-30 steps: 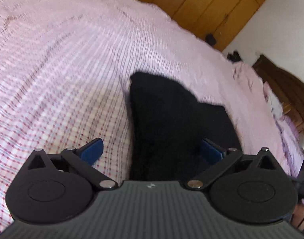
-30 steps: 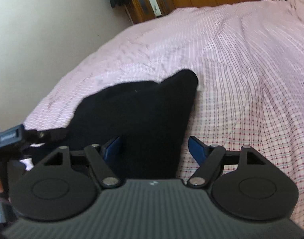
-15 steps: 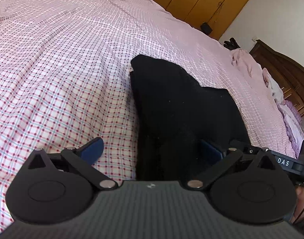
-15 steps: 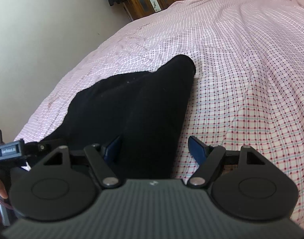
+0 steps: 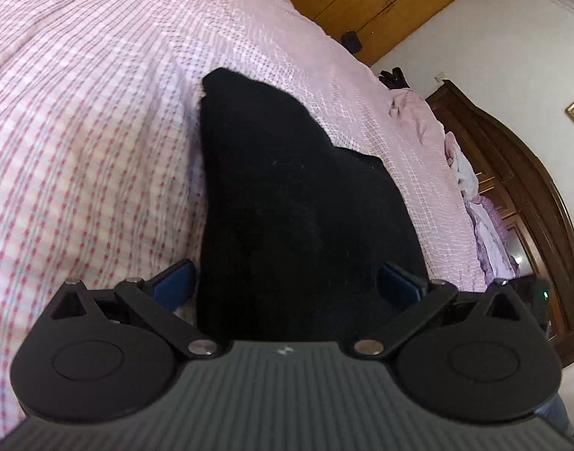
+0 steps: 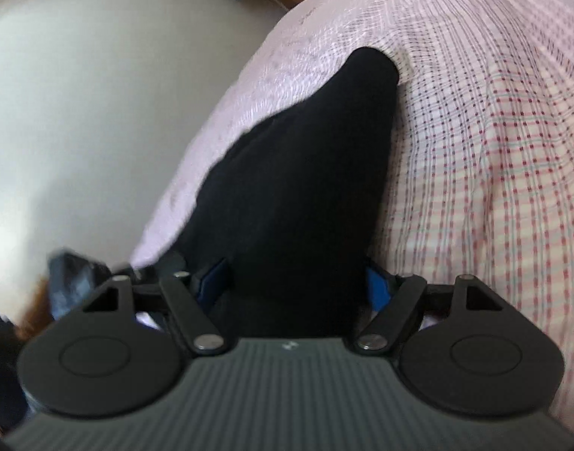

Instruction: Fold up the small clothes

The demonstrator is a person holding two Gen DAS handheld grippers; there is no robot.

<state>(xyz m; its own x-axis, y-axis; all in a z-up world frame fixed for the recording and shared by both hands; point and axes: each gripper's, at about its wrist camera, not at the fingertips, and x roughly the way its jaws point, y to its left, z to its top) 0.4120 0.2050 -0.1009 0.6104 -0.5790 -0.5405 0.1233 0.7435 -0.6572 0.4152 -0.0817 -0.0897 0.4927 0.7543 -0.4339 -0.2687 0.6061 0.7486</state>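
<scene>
Your black garment (image 5: 287, 203) lies flat on the bed (image 5: 80, 131), on its pink checked sheet, tapering to a narrow rounded end on the far side and running wide toward you. Your left gripper (image 5: 287, 282) has its jaws spread, the blue pads (image 5: 174, 282) standing either side of the cloth's near part without pinching it. Your right gripper (image 6: 294, 282) is spread too, straddling the same garment (image 6: 305, 188) near the bed's edge, with a pale wall (image 6: 80, 94) beyond. Wooden wardrobes (image 5: 381, 0) stand past the bed.
</scene>
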